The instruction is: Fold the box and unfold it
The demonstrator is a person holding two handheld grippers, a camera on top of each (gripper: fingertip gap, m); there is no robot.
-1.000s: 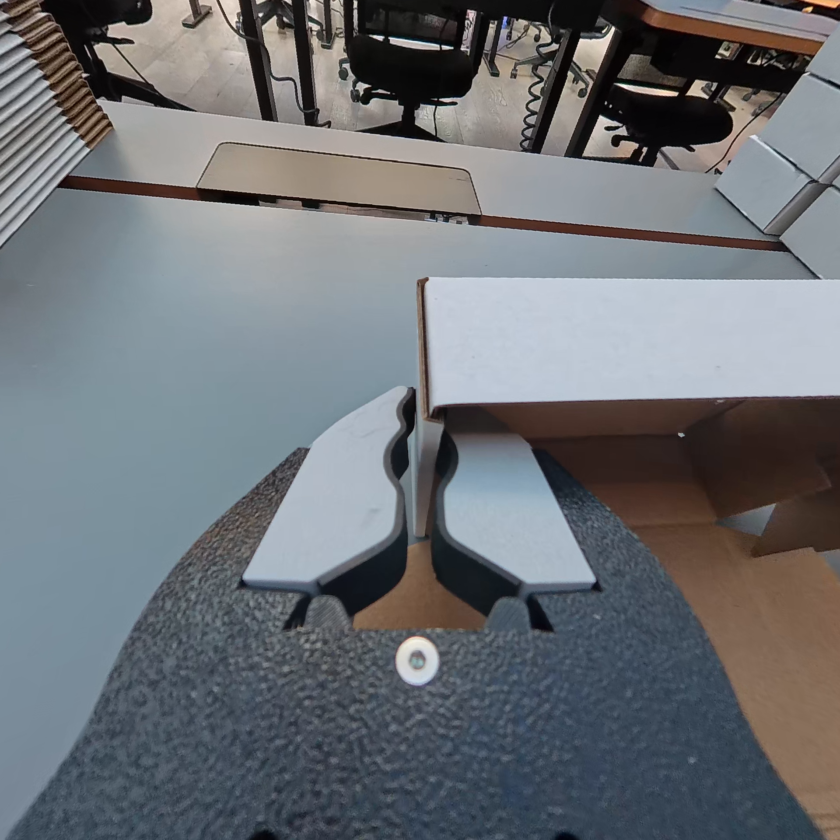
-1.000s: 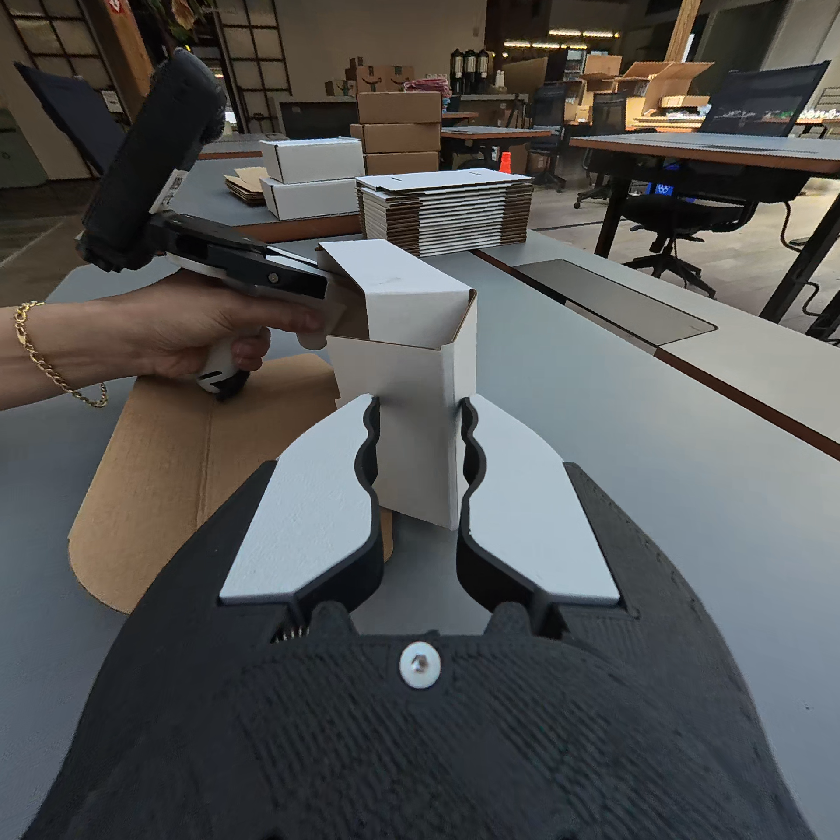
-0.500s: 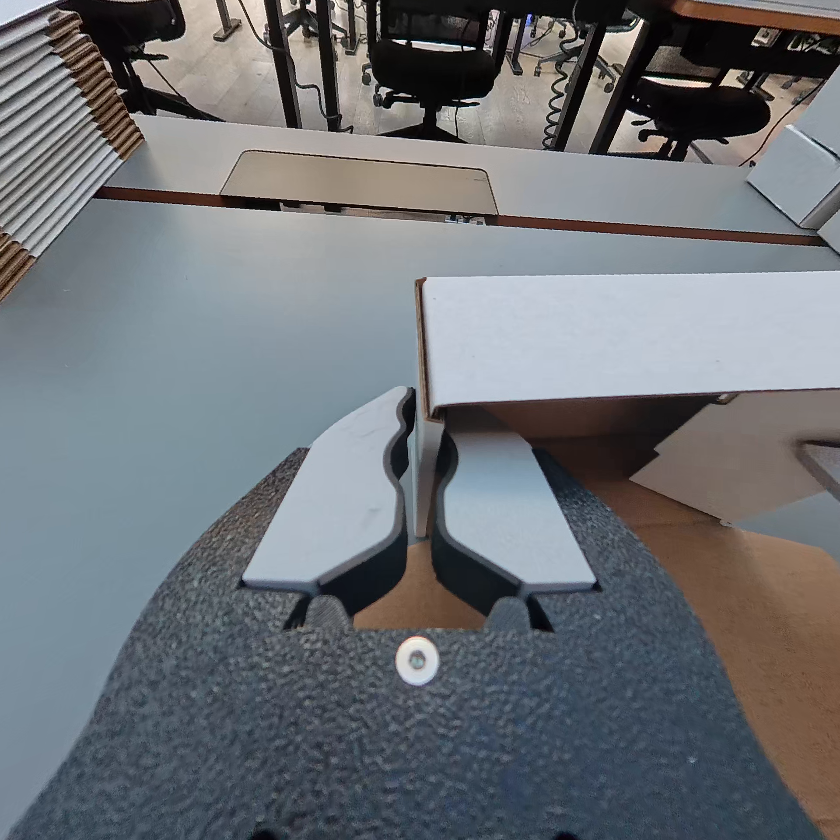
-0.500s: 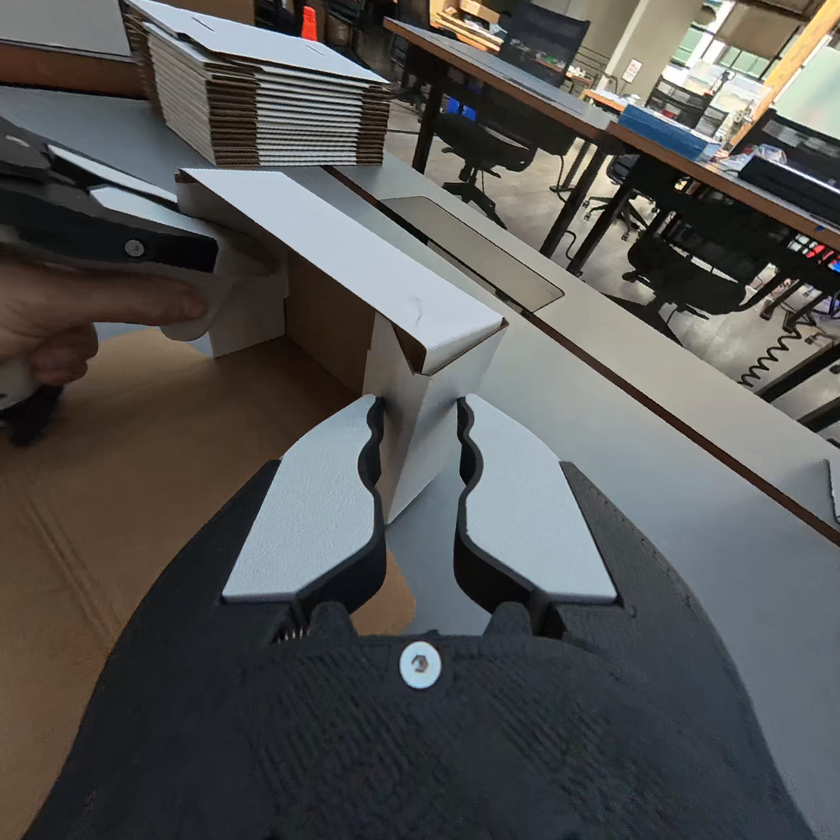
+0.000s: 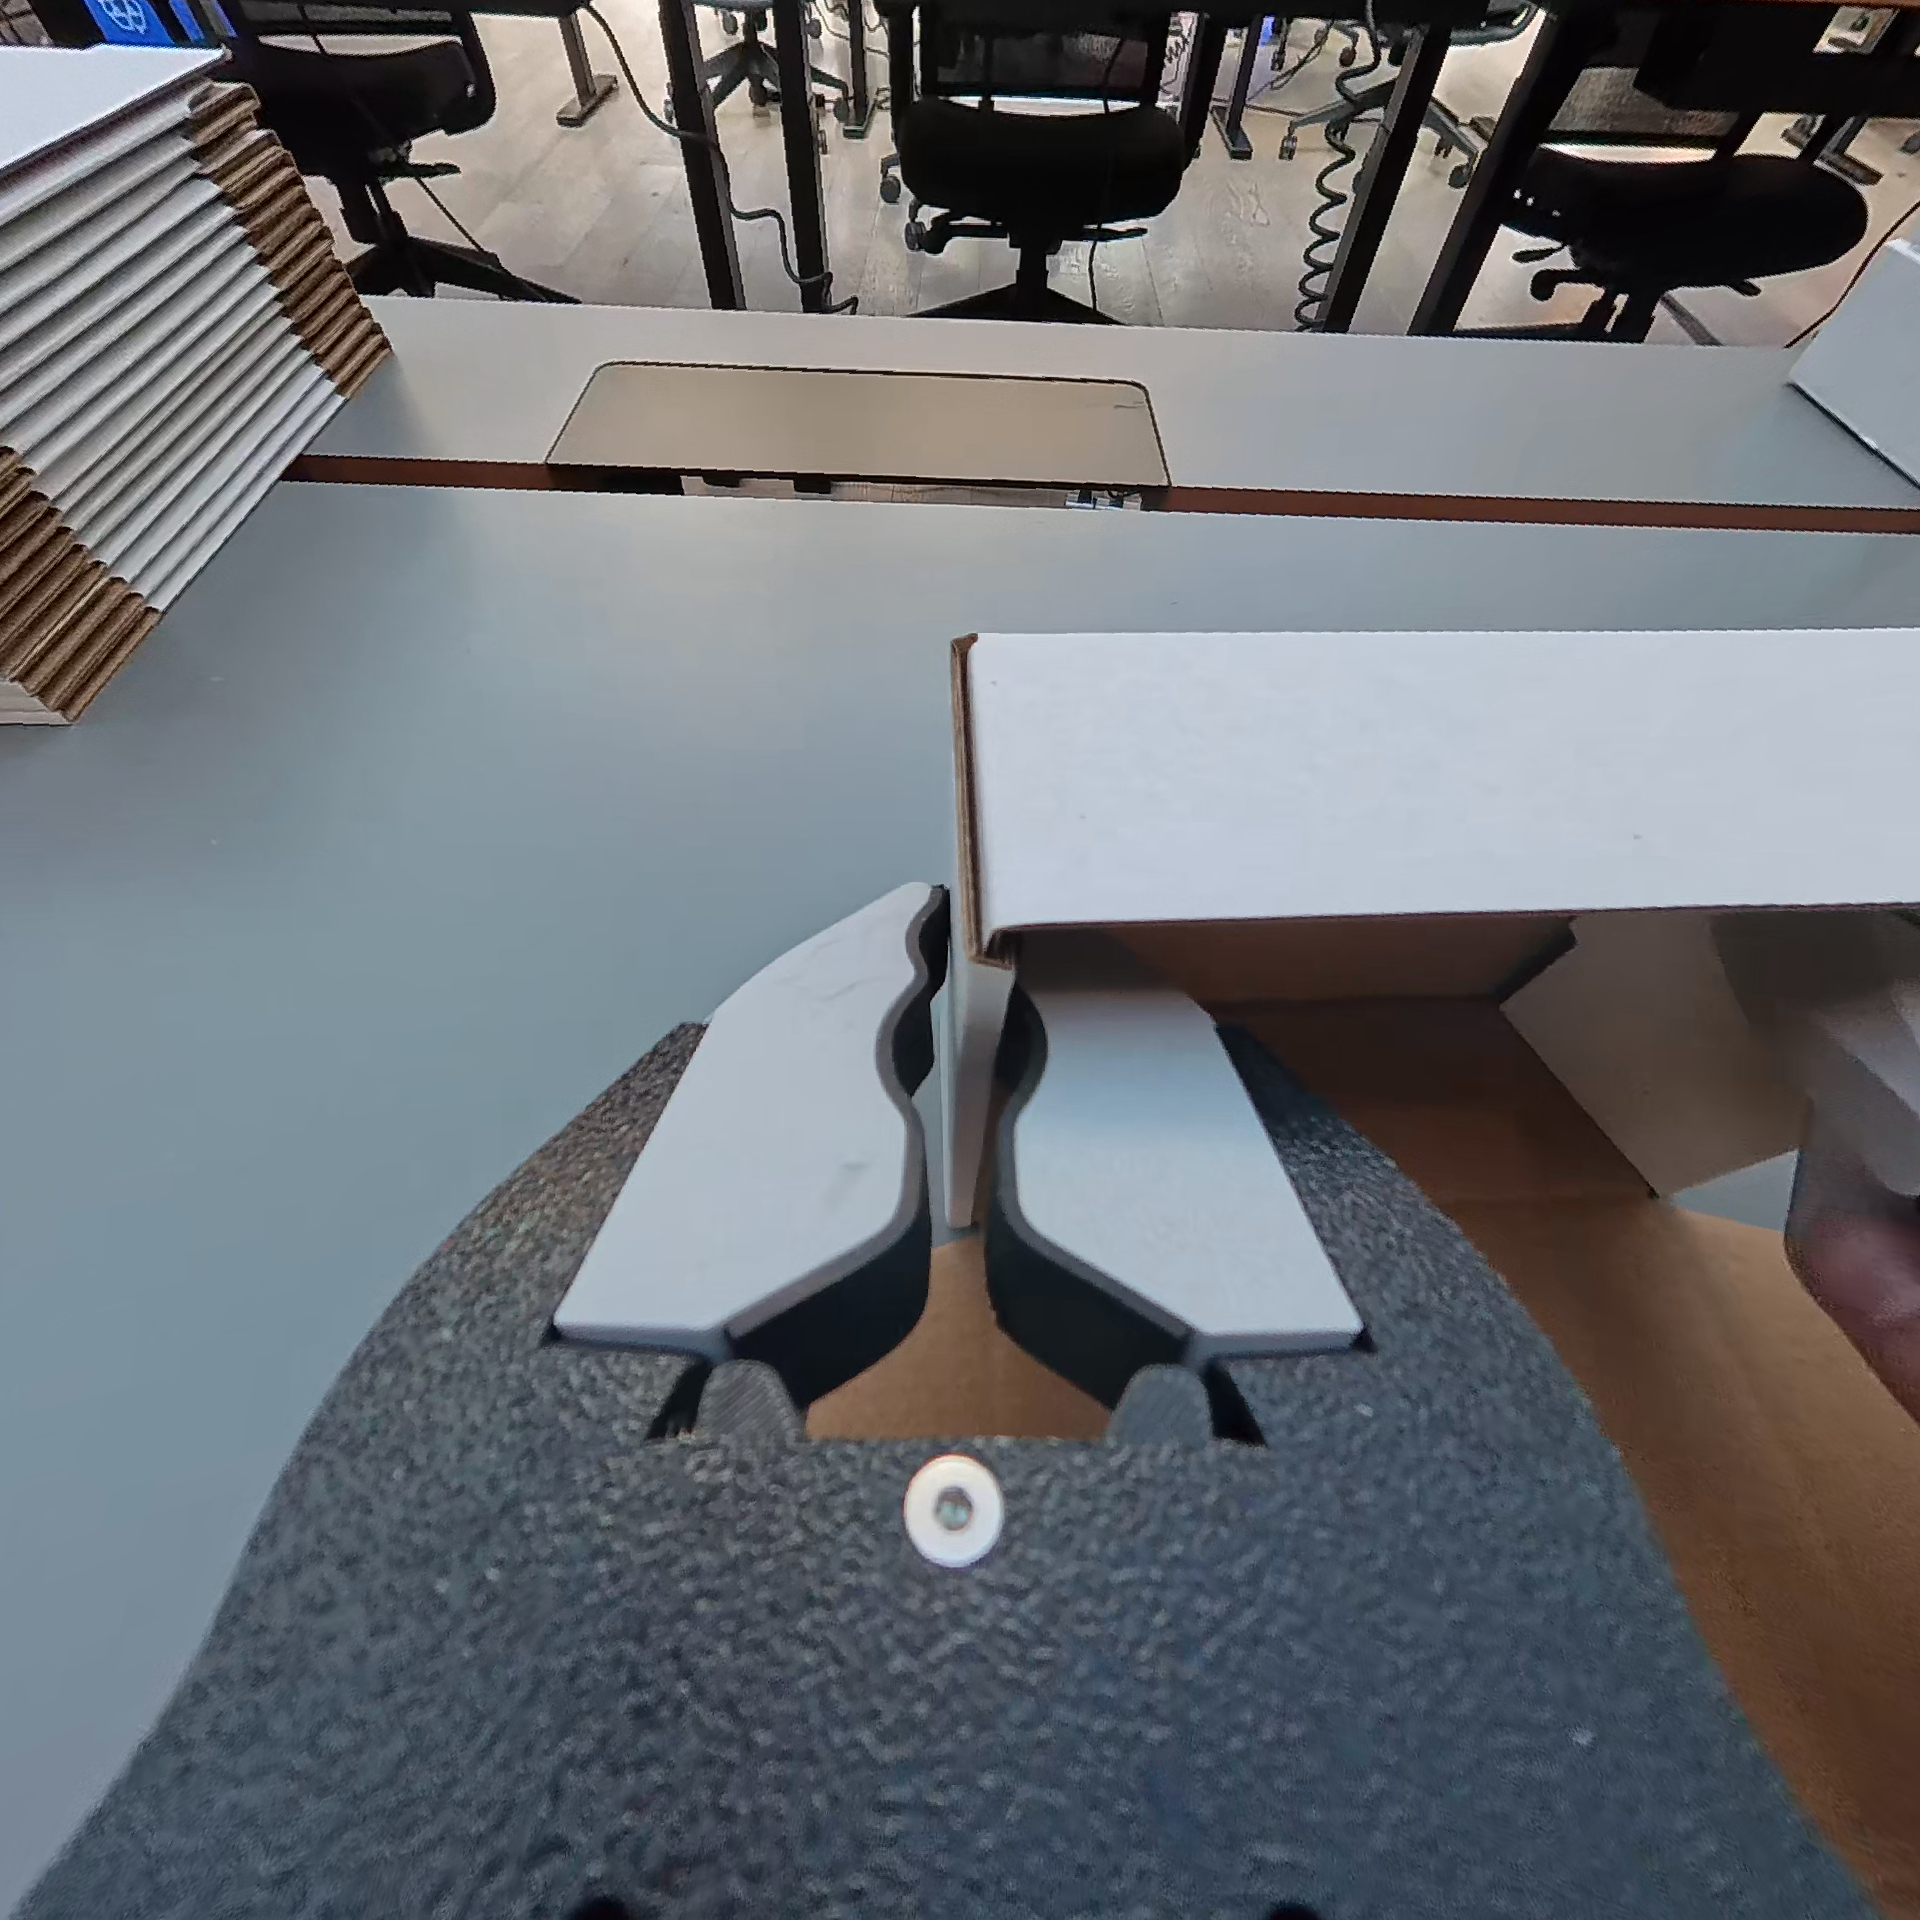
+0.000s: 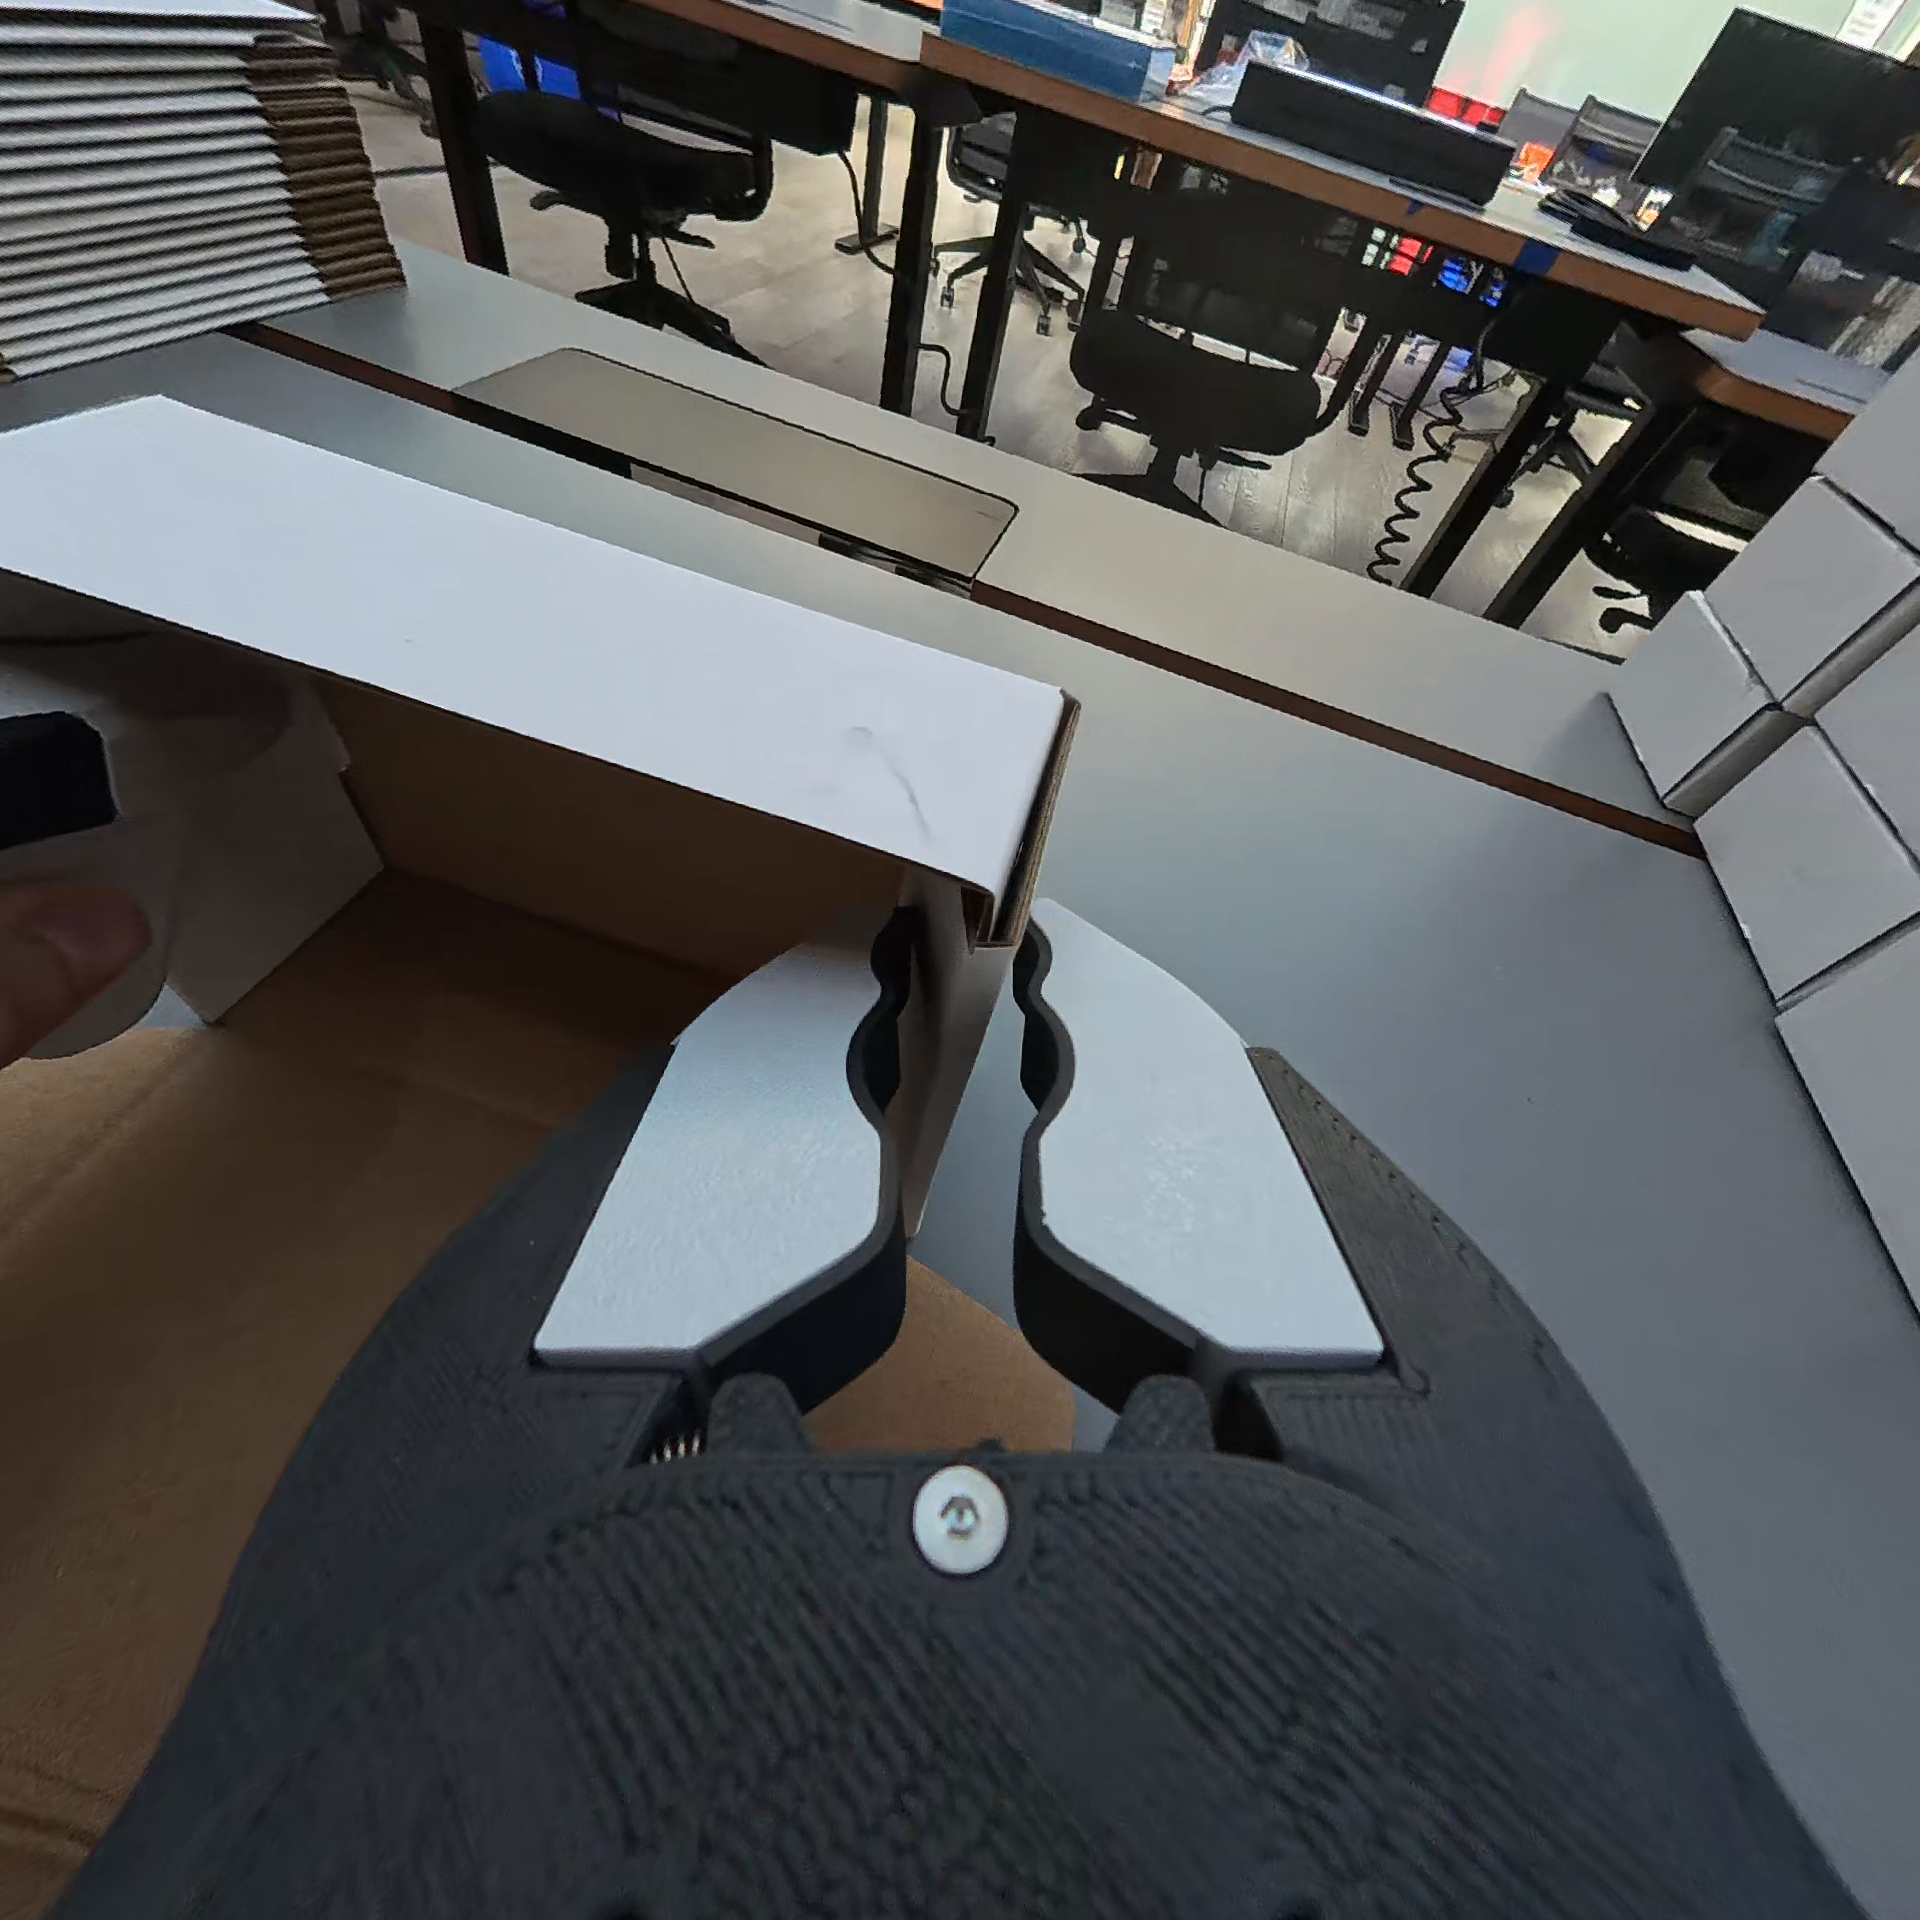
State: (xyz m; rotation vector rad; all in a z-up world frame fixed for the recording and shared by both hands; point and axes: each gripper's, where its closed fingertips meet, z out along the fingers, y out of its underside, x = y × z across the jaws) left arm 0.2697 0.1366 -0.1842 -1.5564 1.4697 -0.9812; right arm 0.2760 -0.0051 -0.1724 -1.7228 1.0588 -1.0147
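Note:
The box (image 5: 1455, 779) is white outside and brown inside. Its base lies flat on the grey table (image 5: 416, 935), and its long white panel is folded over the rear wall. My left gripper (image 5: 971, 956) is shut on the upright left end wall (image 5: 966, 1091). In the right wrist view, the box (image 6: 520, 623) shows its right end. My right gripper (image 6: 966, 935) straddles the right end wall (image 6: 945, 1091), which touches its left finger; a gap to the right finger shows table. The left gripper (image 6: 52, 769) and a fingertip show at that view's left edge.
A stack of flat cardboard blanks (image 5: 135, 364) stands at the left rear, also in the right wrist view (image 6: 177, 177). Folded white boxes (image 6: 1818, 675) are stacked at the right. A second table with a cover plate (image 5: 852, 426) adjoins behind. Office chairs stand beyond.
My right gripper has swung round to face the box's right end, and its jaws have narrowed around the end wall. My left gripper keeps its hold on the left wall.

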